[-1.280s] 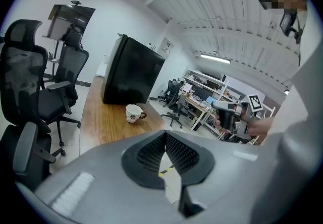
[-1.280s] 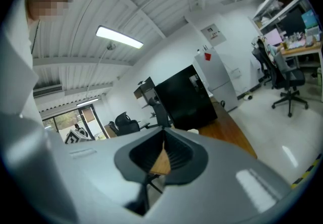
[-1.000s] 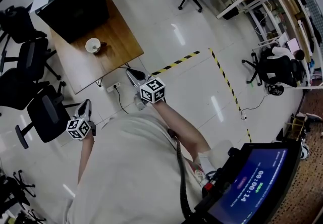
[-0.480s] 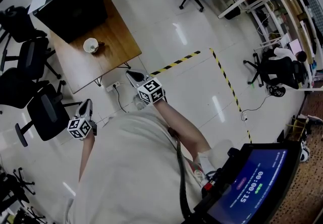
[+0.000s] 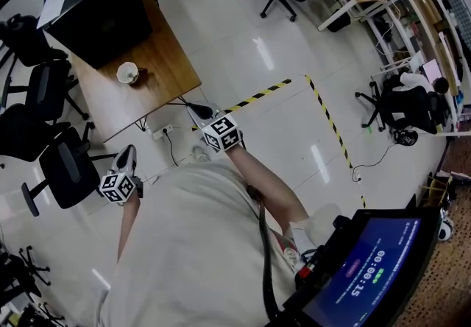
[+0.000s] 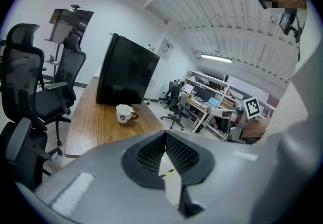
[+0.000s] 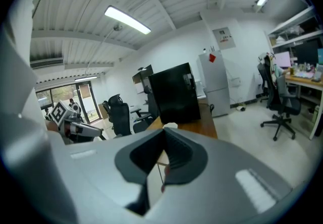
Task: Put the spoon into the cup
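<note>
Two grippers show in the head view, held low before the person's body and aimed toward the table (image 5: 158, 53), which lies well apart from them across bare floor; the left gripper (image 5: 126, 150) hangs by a chair (image 5: 66, 167), the right gripper (image 5: 197, 109) nearer the table's corner; I judge they are carried so for walking, not working. The cup (image 5: 127, 73) stands upright on the table near a black box (image 5: 99, 5), mouth up so that it can take a spoon; the spoon itself cannot be made out here.

Left gripper view: the jaws meet at their tips with nothing between them; an empty, closed hold suits a gripper with no load. Past them the cup (image 6: 123, 113) stands with its brown handle toward the right; no spoon shows beside it, and whether one sits inside I cannot tell.

Right gripper view: the jaws are likewise pressed together, holding nothing; only the cup's white rim peeks above them, in front of the box. So the scene fits a spoon already in the cup or one lying unseen elsewhere.
</note>
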Demonstrator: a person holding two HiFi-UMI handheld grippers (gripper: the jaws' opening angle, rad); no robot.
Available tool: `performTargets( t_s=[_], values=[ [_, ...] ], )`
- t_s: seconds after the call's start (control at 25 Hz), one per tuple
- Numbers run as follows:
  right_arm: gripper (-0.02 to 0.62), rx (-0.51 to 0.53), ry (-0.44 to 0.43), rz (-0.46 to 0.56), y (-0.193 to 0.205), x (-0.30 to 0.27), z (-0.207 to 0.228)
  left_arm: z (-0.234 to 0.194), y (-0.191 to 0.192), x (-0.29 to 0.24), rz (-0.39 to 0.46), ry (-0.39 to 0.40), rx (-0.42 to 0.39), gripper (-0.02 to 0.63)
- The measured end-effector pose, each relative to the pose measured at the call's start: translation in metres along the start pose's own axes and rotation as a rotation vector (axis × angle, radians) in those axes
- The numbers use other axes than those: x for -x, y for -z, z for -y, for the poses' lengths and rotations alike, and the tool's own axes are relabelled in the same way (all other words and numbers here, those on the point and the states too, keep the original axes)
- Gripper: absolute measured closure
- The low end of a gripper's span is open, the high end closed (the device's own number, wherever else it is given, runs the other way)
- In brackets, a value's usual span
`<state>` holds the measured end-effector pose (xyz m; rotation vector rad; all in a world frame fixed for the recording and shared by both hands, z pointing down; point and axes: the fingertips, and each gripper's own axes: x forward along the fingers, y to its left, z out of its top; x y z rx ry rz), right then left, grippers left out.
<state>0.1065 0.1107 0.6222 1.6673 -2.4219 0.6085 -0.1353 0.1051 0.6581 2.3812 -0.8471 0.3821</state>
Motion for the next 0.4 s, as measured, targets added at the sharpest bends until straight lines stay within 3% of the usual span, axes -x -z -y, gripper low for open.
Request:
performTargets(
  t_s=[0.4],
  values=[
    [0.594,0.007,0.006,-0.002,-0.006,0.010,0.036,0.020,0.003,-0.020,0.024,-0.018,0.019,0.606]
  ],
)
